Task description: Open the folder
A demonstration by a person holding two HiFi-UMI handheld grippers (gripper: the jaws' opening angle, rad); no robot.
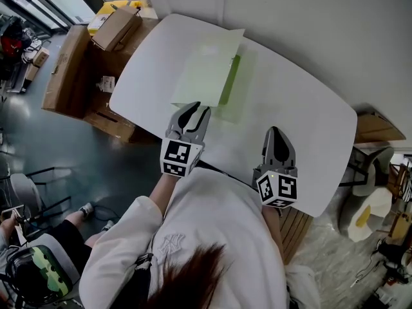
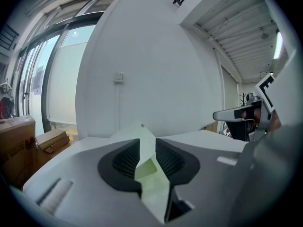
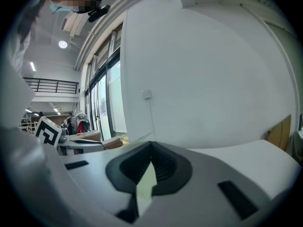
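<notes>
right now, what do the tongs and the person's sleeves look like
Both left tongs and right tongs are light grey with black ribbed pads; each carries a white cube printed with black square markers. The sleeves are white.

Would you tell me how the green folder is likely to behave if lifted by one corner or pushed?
The folder looks thin and sheet-like, so its cover would probably flex and droop rather than stay flat. It seems light, and on the smooth white table it may well slide when pushed.
</notes>
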